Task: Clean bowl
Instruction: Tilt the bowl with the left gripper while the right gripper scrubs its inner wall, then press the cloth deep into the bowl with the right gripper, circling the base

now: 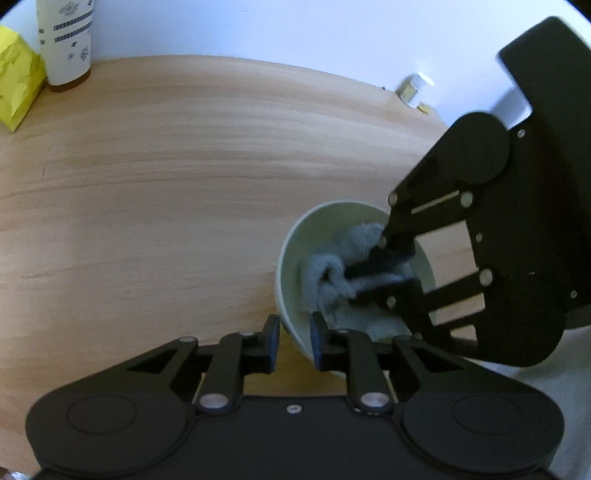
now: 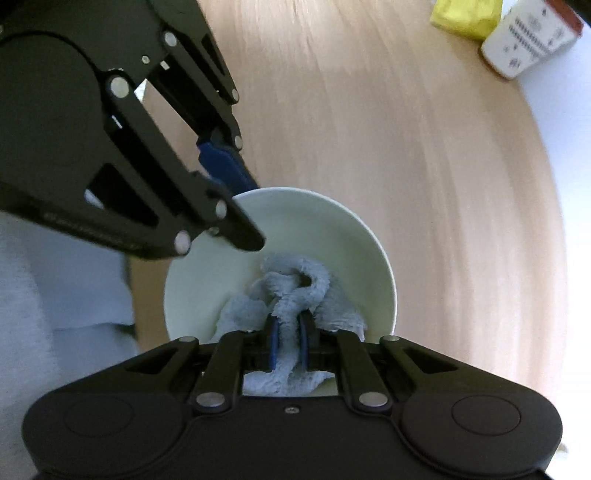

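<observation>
A pale green bowl (image 1: 291, 243) (image 2: 325, 221) stands on a round wooden table (image 1: 166, 184). My left gripper (image 1: 295, 334) (image 2: 256, 214) straddles the bowl's near rim, with one blue pad outside the wall and the other inside, shut on it. A crumpled blue-grey cloth (image 1: 325, 273) (image 2: 295, 284) lies inside the bowl. From above, my right gripper (image 2: 289, 343) (image 1: 352, 286) points down into the bowl, its blue pads shut on a fold of the cloth. The bowl's bottom is mostly hidden by the cloth and the fingers.
At the table's far edge are a yellow packet (image 1: 14, 92) (image 2: 465, 14) and a white printed container (image 1: 66, 40) (image 2: 532, 40). A small white-capped jar (image 1: 413, 88) lies near the other edge. A person's light clothing (image 2: 55, 295) is beside the bowl.
</observation>
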### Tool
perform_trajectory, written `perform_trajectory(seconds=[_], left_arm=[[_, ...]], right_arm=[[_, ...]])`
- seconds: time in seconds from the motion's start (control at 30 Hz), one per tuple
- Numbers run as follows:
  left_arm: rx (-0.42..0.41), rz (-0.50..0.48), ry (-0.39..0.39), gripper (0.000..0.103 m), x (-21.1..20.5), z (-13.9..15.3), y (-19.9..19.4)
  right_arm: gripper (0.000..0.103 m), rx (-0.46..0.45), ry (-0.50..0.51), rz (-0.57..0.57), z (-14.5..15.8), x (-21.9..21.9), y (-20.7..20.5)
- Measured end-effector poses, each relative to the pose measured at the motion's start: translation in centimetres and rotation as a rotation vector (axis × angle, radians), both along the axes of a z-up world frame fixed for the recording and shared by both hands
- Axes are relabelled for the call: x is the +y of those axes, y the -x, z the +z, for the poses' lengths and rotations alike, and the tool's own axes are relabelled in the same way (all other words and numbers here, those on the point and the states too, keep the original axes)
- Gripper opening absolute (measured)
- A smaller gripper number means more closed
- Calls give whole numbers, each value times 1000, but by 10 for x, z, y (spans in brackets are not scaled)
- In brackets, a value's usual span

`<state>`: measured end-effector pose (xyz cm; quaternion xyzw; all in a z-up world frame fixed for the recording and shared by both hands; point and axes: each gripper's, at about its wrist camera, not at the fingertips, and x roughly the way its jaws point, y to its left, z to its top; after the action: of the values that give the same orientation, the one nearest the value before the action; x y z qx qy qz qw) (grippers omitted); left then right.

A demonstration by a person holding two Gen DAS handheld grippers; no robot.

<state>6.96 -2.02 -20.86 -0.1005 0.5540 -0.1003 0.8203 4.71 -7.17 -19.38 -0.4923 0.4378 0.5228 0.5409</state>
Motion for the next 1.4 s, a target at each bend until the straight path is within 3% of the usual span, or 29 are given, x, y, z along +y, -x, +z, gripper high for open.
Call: perform_trajectory(seconds=[0.13, 0.37, 0.6, 0.7, 0.93, 1.1, 1.3, 1.4], left_arm=[[-1, -32, -13, 18, -3, -2, -2], [0, -86, -49, 18, -6, -2, -11], [-2, -91, -65, 18, -6, -2, -17], [-7, -80, -71, 17, -4, -5, -18], [-11, -45, -93, 9, 3, -5, -22], [-1, -53, -117, 6, -2, -5, -25], [3, -65, -136, 8, -5, -4, -23], [5, -66, -130, 11, -6, -4, -23]], right_arm=[[9, -75, -132, -55, 8, -8, 5], [8, -68, -222, -123, 5, -21, 9], [10, 141, -329, -280, 8, -48, -26], [10, 207, -334, -289, 4, -47, -31], [10, 376, -279, -212, 2, -46, -45], [10, 468, -115, -70, -1, -38, -41], [10, 423, -24, -9, 2, -38, -28], [10, 285, 29, 64, 8, -41, -10]])
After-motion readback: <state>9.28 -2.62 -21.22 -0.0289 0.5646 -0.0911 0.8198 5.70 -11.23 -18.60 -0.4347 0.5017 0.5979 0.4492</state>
